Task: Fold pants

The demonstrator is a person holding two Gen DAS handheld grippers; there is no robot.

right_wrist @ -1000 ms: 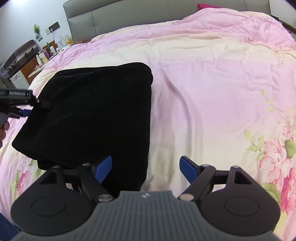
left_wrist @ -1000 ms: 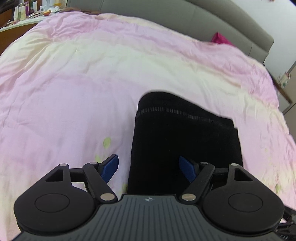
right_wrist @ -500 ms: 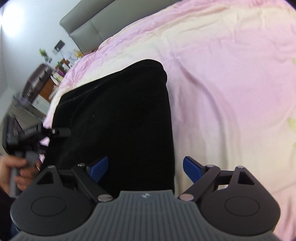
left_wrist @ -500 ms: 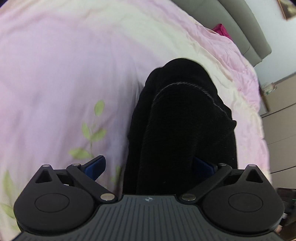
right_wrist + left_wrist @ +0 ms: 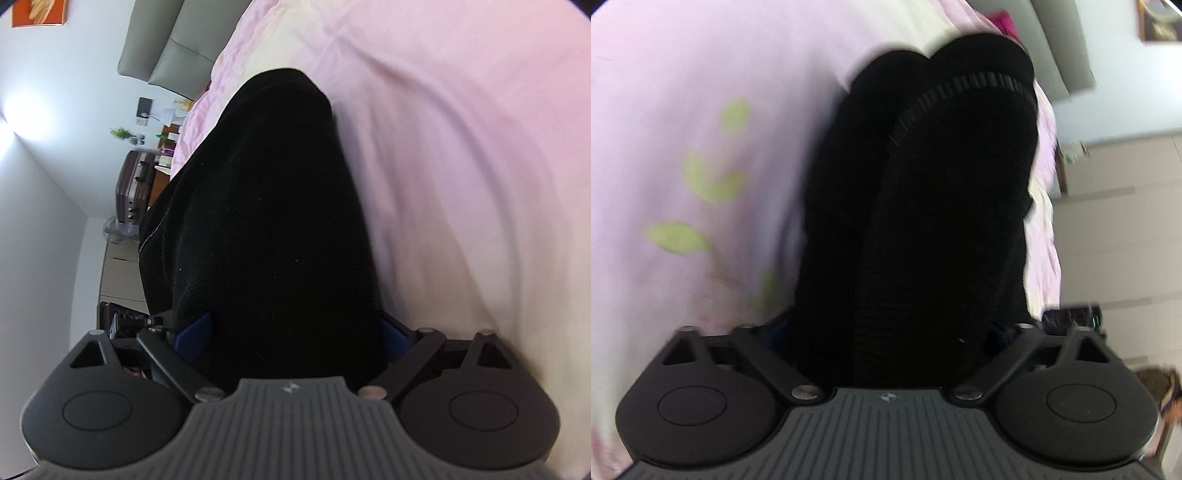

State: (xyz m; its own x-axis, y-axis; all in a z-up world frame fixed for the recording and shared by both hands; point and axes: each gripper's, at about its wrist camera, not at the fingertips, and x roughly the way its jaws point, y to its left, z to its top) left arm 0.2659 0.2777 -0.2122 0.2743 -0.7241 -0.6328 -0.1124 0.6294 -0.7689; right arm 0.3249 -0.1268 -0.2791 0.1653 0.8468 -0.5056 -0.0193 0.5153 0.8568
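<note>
The folded black pants (image 5: 934, 206) lie on a pink floral duvet (image 5: 701, 110) and fill the middle of both wrist views. My left gripper (image 5: 886, 332) straddles one end of the bundle; its jaws stand wide, with the thick fabric between them and the fingertips mostly hidden by cloth. My right gripper (image 5: 291, 332) straddles the opposite end of the pants (image 5: 266, 221); its blue fingertips (image 5: 194, 332) sit against the sides of the fabric. Both views are rolled sideways.
The duvet (image 5: 461, 147) spreads on all sides. A grey headboard (image 5: 166, 48) stands at the far end. A bedside table with small items (image 5: 162, 136) and a suitcase (image 5: 131, 184) stand beside the bed. A wardrobe (image 5: 1119, 229) is on the other side.
Both grippers have pushed forward onto the ends of the pants and rolled sideways. The fabric now sits between the jaws of each, and the bundle looks bunched and raised.
</note>
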